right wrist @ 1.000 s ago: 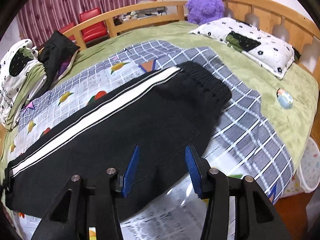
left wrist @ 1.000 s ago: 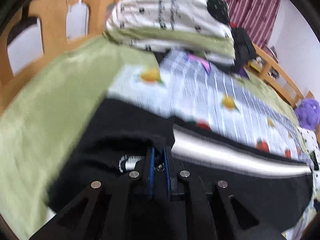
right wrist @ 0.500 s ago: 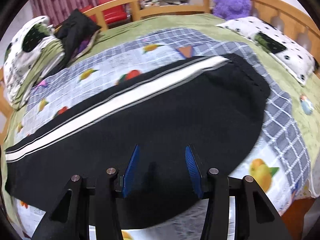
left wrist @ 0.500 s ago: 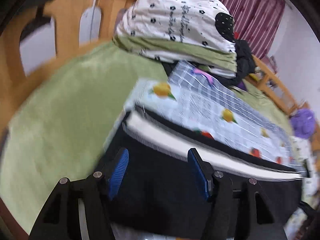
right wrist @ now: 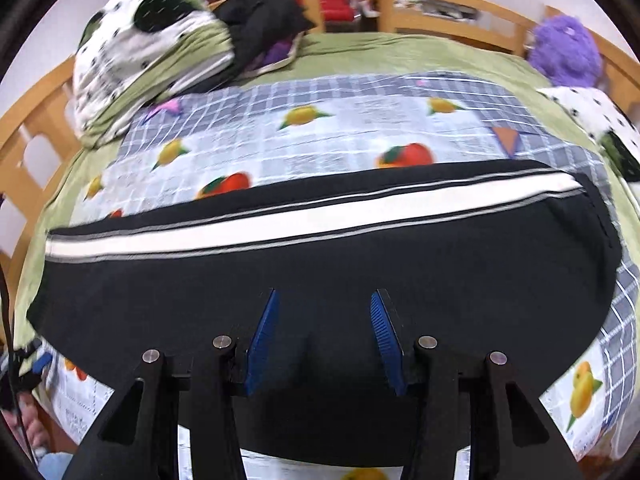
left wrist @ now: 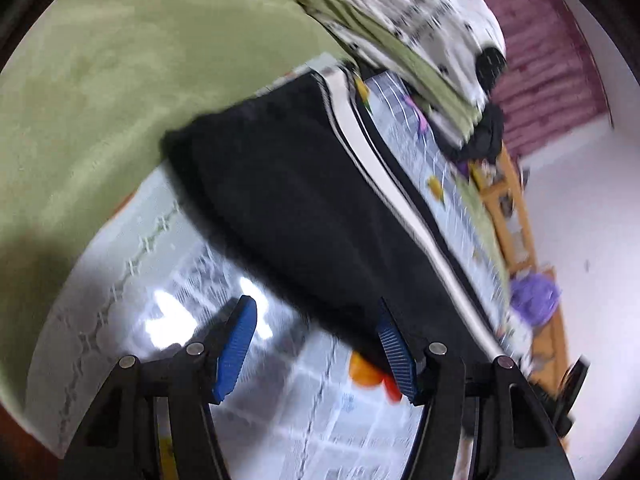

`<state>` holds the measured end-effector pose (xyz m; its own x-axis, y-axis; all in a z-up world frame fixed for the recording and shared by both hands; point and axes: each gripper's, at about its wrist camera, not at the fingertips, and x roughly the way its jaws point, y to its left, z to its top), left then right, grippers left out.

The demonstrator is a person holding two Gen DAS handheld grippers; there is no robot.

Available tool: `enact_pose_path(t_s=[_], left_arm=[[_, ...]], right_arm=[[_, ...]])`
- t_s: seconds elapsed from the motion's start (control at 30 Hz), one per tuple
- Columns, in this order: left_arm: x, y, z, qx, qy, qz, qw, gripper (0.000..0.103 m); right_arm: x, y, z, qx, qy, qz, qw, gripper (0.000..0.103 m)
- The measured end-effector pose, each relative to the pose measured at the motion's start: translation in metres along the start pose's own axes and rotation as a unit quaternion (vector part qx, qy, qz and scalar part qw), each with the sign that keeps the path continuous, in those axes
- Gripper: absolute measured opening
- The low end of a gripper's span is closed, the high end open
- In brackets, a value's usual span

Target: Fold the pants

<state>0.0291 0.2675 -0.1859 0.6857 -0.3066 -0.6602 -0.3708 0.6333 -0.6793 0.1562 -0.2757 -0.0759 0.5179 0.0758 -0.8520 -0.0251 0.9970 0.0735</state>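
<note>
Black pants with a white side stripe lie flat, stretched left to right, on a fruit-print checked sheet on the bed. My right gripper is open and empty, hovering over the pants' near edge at mid-length. In the left wrist view the pants run diagonally away, hem end nearest. My left gripper is open and empty, above the sheet just off the pants' near edge.
A folded spotted quilt and dark clothes lie at the far left. A purple plush toy and spotted pillow are at the right. A wooden bed rail surrounds the green blanket.
My left gripper let go of the pants' hem, opened and pulled back and swung to the side. My right gripper moved left along the pants, staying open.
</note>
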Motion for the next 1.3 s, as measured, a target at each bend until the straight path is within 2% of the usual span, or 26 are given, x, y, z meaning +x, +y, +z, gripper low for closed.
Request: enact_pose_path(t_s=[0.1,0.17,0.23,0.3,0.37,0.43,0.53,0.63,0.73,0.83,0.93,1.03,1.1,1.13,1.23,1.3], left_arm=[[0.003,0.004,0.010,-0.010,-0.024,0.015,0.9995,0.058],[0.001,0.003,0.017,-0.007,-0.040,0.046,0.9981,0.049],[-0.005,0.002,0.023,-0.001,-0.047,0.079,0.9958,0.049],[-0.011,-0.005,0.028,0.037,-0.035,0.093,0.9944,0.049],[-0.017,-0.023,0.029,0.101,-0.023,0.115,0.9880,0.049],[-0.023,-0.044,0.029,0.151,-0.023,0.103,0.9829,0.051],[-0.019,-0.075,0.039,0.194,-0.026,0.073,0.9779,0.052],[0.001,-0.103,0.058,0.228,-0.046,0.080,0.9692,0.054],[0.031,-0.115,0.090,0.226,-0.062,0.100,0.9670,0.054],[0.052,-0.116,0.114,0.240,-0.086,0.140,0.9567,0.054],[0.084,-0.107,0.141,0.234,-0.070,0.165,0.9554,0.054],[0.108,-0.100,0.153,0.232,-0.066,0.205,0.9485,0.052],[0.116,-0.096,0.153,0.237,-0.059,0.208,0.9472,0.019],[0.116,-0.097,0.153,0.244,-0.063,0.213,0.9442,0.017],[0.089,-0.092,0.164,0.209,-0.105,0.174,0.9565,0.016],[0.086,-0.084,0.168,0.183,-0.111,0.172,0.9616,0.016]], right_arm=[[0.008,0.025,-0.006,-0.044,0.023,0.009,0.999,0.047],[0.011,0.040,-0.013,-0.080,0.030,0.005,0.996,0.047],[0.010,0.047,-0.018,-0.102,0.025,-0.003,0.994,0.047],[0.008,0.044,-0.018,-0.108,0.018,-0.008,0.994,0.047],[0.009,0.037,-0.013,-0.109,0.013,-0.016,0.994,0.047],[0.010,0.028,-0.005,-0.106,0.007,-0.029,0.994,0.047],[0.017,0.011,0.015,-0.096,-0.004,-0.031,0.995,0.048],[0.027,-0.001,0.038,-0.091,-0.025,-0.028,0.995,0.050],[0.037,-0.012,0.060,-0.085,-0.044,-0.040,0.995,0.055],[0.043,-0.028,0.072,-0.061,-0.049,-0.039,0.996,0.055],[0.050,-0.037,0.070,-0.045,-0.052,-0.036,0.997,0.055],[0.061,-0.045,0.065,-0.040,-0.048,-0.045,0.997,0.055],[0.066,-0.050,0.063,-0.036,-0.041,-0.055,0.997,0.055],[0.068,-0.053,0.063,-0.035,-0.039,-0.060,0.997,0.055],[0.065,-0.061,0.061,-0.031,-0.045,-0.069,0.996,0.055],[0.061,-0.069,0.060,-0.024,-0.055,-0.069,0.996,0.055]])
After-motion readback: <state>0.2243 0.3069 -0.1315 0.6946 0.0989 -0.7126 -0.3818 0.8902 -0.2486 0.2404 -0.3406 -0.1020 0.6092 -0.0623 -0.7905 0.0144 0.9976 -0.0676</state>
